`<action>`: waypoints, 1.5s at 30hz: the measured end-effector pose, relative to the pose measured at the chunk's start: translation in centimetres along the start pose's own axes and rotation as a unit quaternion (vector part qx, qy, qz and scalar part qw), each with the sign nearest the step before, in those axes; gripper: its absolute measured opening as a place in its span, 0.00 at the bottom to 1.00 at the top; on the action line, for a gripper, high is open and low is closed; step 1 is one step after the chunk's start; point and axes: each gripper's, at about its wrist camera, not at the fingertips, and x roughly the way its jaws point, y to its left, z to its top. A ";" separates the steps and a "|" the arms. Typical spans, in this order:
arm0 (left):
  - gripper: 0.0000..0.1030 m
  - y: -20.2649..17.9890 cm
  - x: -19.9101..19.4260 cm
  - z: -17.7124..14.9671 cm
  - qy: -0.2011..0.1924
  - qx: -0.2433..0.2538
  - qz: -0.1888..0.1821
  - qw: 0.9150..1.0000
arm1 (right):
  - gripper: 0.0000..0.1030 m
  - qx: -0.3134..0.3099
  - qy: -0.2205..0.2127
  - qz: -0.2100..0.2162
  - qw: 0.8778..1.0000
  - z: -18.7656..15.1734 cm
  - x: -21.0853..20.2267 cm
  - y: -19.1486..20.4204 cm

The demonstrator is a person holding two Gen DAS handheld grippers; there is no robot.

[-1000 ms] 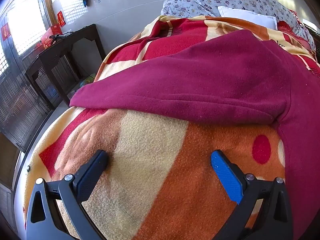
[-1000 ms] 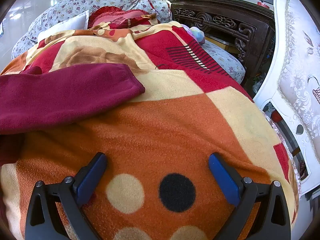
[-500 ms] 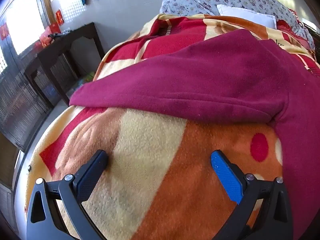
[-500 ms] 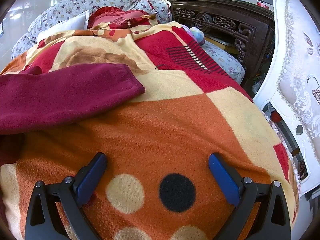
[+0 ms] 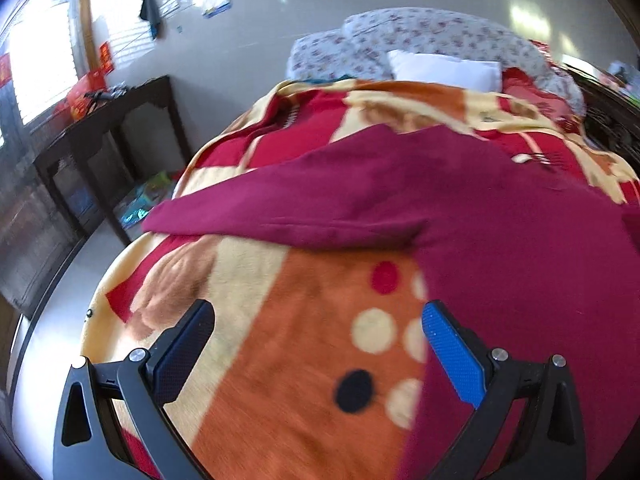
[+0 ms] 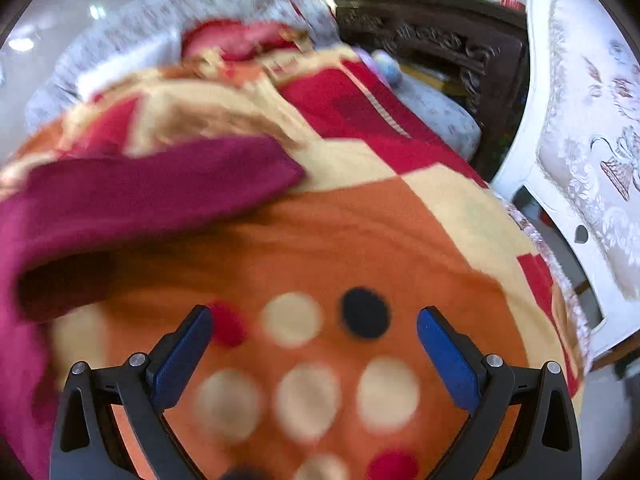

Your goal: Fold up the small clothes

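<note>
Tools (image 5: pixel 318 320) (image 6: pixel 314 322) gape; sweater (image 5: pixel 500 232) sleeves span sideways.

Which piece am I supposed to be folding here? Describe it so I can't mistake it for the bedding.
Start from the bed, covered by a fleecy blanket patterned in orange, cream and red blocks with dots. Lying flat on top is the maroon garment, its sleeves spread toward either side. It is the only plain, single-colour cloth there; neither tool touches it.
</note>
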 end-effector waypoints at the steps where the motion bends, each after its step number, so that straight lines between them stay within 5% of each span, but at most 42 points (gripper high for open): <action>1: 1.00 -0.5 -0.3 0.1 -0.003 0.007 0.000 1.000 | 1.00 0.004 -0.006 0.005 1.000 -0.3 -1.6 0.4; 9: 1.00 -4.5 -4.6 0.1 -0.029 0.036 -0.041 0.998 | 1.00 -0.001 -0.032 0.094 0.995 -1.4 -11.0 5.8; 17: 1.00 -6.1 -6.8 0.0 -0.036 0.035 -0.063 0.997 | 1.00 -0.063 -0.038 0.125 0.989 -3.3 -15.2 14.0; 28: 1.00 -6.8 -6.9 -0.3 -0.034 0.031 -0.072 0.996 | 1.00 -0.106 -0.054 0.115 0.986 -4.8 -14.3 20.7; 45: 1.00 -7.9 -5.8 -0.5 -0.015 0.023 -0.086 0.996 | 1.00 -0.107 -0.049 0.101 0.988 -4.8 -12.5 22.1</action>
